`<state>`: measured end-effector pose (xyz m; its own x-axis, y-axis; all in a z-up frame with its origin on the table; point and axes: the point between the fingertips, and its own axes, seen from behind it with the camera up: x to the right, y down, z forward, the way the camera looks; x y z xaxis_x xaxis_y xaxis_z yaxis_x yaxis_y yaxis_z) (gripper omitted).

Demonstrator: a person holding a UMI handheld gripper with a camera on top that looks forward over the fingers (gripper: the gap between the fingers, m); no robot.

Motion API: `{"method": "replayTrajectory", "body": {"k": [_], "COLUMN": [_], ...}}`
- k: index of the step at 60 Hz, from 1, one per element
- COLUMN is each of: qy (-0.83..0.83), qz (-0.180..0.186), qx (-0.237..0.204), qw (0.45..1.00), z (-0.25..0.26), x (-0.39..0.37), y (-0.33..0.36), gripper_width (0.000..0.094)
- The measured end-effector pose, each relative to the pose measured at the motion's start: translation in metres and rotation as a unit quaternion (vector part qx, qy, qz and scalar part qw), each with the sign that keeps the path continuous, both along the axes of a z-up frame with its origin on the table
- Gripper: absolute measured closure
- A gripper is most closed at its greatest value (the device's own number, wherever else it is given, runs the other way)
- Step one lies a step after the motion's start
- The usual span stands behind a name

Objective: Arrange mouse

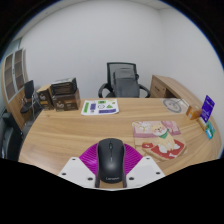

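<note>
A black computer mouse (110, 161) sits between my gripper's (110, 166) two fingers, its magenta pads (90, 157) pressed against both sides. The mouse is held above the wooden table (80, 135), near its front edge. A patterned mouse pad (159, 136) with a cartoon picture lies on the table ahead and to the right of the fingers.
A white-and-green booklet (101, 106) lies at the far middle of the table. Brown boxes (62, 96) stand at the far left, a black office chair (124, 80) behind the table, and a purple box (207, 107) and small items at the right.
</note>
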<state>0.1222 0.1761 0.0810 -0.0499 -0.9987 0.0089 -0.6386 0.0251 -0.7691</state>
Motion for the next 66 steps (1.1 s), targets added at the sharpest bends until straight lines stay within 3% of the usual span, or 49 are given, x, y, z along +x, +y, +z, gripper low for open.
{"method": "replayTrajectory", "body": {"k": [9,16,27,37,45,54,58,60,66], "qy": [-0.056,-0.063,-0.017,0.035,0.057,0.077,0.063,0.054,0.020], "qz": [-0.044,-0.085,-0.115,-0.120,-0.114,-0.098,-0.097,-0.094,-0.078], "qx": [-0.023,-0.032,-0.034,0.008,0.004,-0.015,-0.037,-0.043,-0.041], "qw": [0.997,0.994,0.993,0.992,0.992,0.992,0.993,0.993,0.996], "z": [0.079,0.089,0.028,-0.046,-0.083,-0.102,-0.087,-0.076,-0.024], "x": [0.055,0.083,0.091,0.082,0.075,0.069,0.068,0.068,0.059], "y": [-0.088,-0.159,-0.224,-0.227,-0.226,-0.223,-0.227,-0.227,-0.214], "gripper_width": [0.0632,0.0632,0.0635,0.0634,0.0624,0.0422,0.0055,0.0098,0.0069]}}
